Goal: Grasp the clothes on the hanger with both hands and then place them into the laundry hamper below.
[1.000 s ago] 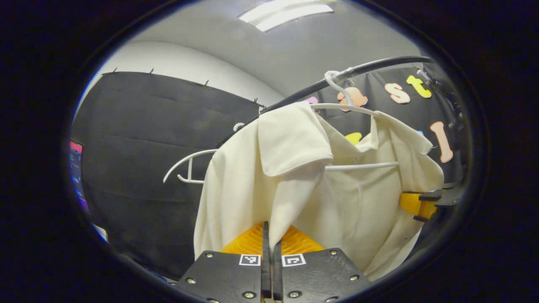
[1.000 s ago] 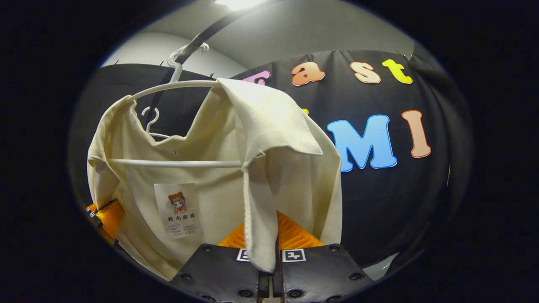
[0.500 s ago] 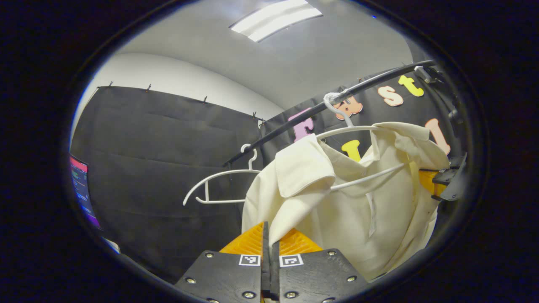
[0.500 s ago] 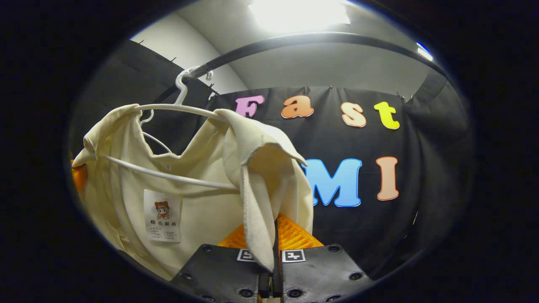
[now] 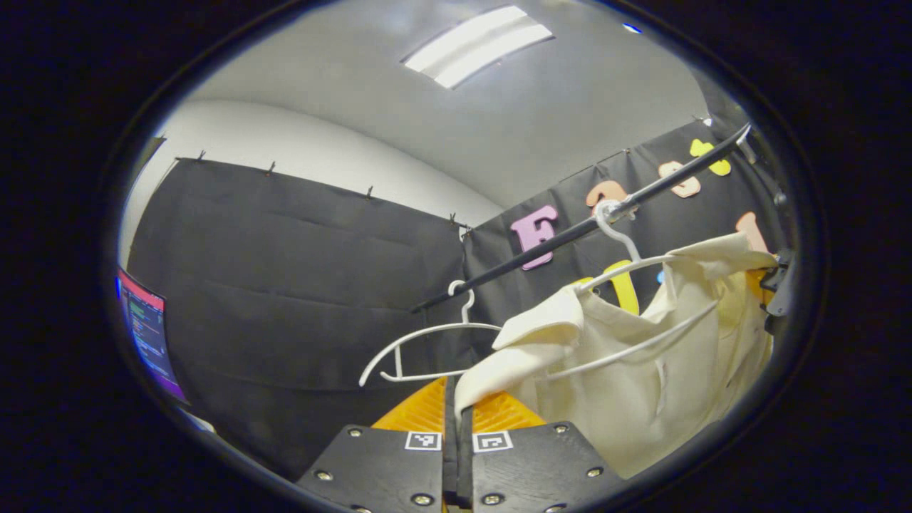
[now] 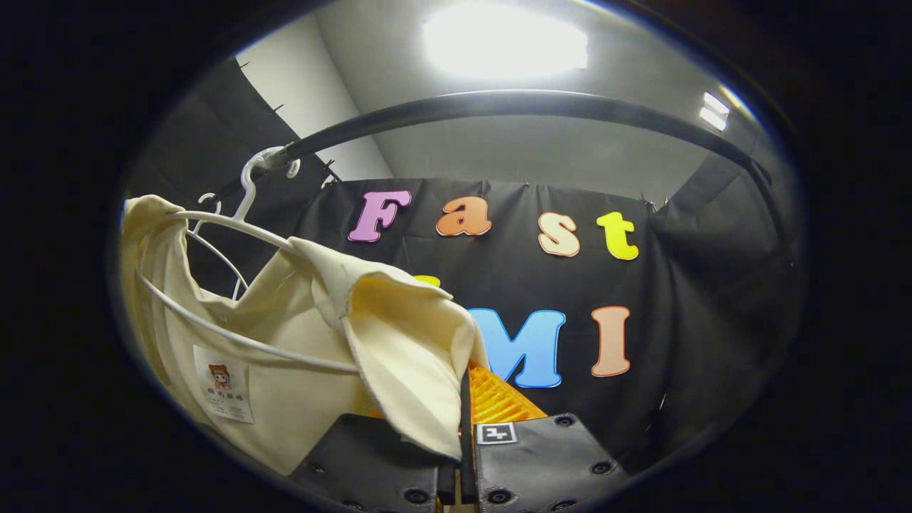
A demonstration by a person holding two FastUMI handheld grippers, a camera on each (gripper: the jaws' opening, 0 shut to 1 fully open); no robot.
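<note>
While hanging from the white hanger (image 5: 645, 265) on the black rail (image 5: 570, 231), cream shirt (image 5: 641, 385) gripped at both shoulders. Left gripper (image 5: 456, 399) low in the left gripper view, jaws pressed together on a fold of the shirt's sleeve, cloth rising from between them toward the hanger's arm. Right gripper (image 6: 463, 399) low in the right gripper view, jaws likewise clamped on the other sleeve, fabric draped over the near finger and hiding most of it. Hanger's lower bar (image 6: 235, 335) seen crossing inside the shirt's open neck; shirt not yet off the hanger. White tag (image 6: 224, 385) sewn inside the shirt's back, seen in the right gripper view. Second white hanger (image 5: 427, 342), bare, hooked on the same rail just beside the shirt in the left gripper view. Other gripper (image 5: 776, 285) glimpsed at the far edge of the left gripper view, touching the shirt's far shoulder. Ceiling light (image 5: 477, 46) overhead; lit screen (image 5: 146, 324) at the left edge.
</note>
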